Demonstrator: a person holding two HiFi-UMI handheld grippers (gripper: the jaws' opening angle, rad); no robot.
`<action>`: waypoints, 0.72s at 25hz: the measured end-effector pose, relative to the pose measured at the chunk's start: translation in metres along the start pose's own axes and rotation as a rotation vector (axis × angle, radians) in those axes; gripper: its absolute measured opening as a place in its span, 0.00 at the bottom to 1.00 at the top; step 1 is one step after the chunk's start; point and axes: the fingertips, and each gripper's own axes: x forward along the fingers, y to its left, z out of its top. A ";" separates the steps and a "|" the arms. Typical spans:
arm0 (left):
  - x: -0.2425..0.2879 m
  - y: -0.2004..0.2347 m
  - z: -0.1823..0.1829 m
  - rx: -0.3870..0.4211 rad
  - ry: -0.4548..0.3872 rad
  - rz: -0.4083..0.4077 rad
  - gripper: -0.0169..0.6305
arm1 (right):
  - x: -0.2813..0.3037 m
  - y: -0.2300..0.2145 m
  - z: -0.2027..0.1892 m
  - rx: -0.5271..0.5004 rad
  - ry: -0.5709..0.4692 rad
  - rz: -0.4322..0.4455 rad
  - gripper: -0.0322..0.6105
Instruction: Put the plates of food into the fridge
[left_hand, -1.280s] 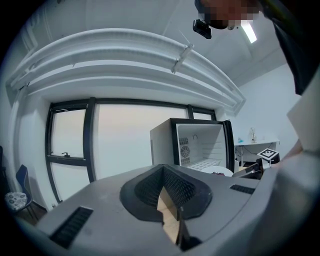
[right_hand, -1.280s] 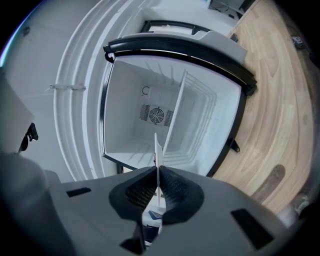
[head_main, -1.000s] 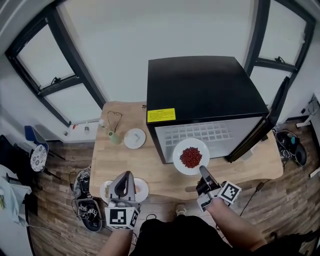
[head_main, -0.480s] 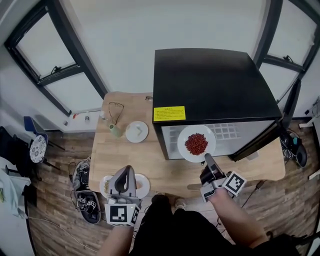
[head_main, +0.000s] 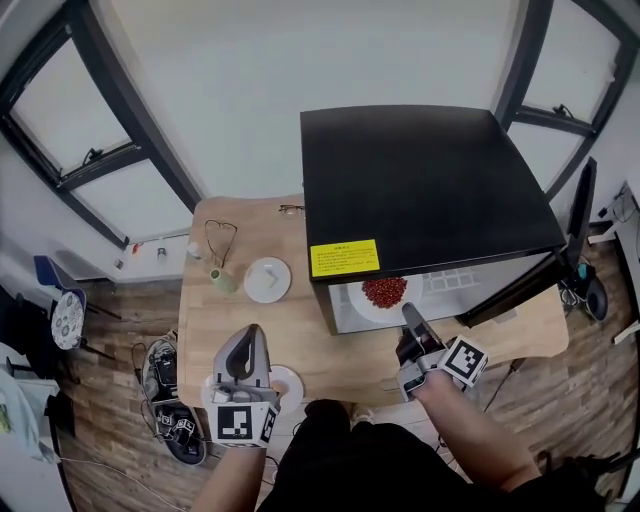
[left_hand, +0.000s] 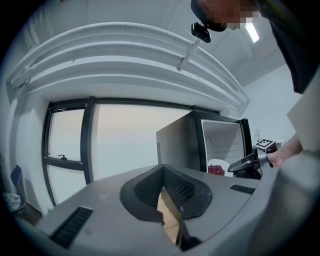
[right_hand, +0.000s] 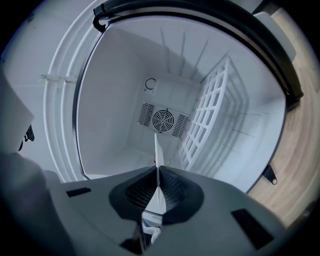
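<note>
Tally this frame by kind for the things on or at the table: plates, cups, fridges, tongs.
plates: 3 (red-food plate, middle plate, front plate)
green cup: 1
fridge: 1
tongs: 2 (left tongs, right tongs)
Total: 7

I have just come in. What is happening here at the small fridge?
A person works with two hand-held grippers. The right hand-held gripper is shut on the rim of a plate of red food and holds it in the mouth of the open fridge. The left hand-held gripper is empty, above another plate at the table's near edge. A third plate lies left of the fridge.
</note>
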 end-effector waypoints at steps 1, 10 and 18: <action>0.004 0.002 0.001 0.001 -0.001 -0.007 0.03 | 0.003 -0.001 0.001 -0.004 -0.001 -0.008 0.10; 0.037 0.014 -0.001 -0.012 -0.002 -0.051 0.03 | 0.021 -0.005 0.001 -0.014 0.008 -0.060 0.11; 0.052 0.021 -0.006 -0.034 -0.003 -0.062 0.03 | 0.035 -0.011 -0.004 0.006 0.030 -0.135 0.10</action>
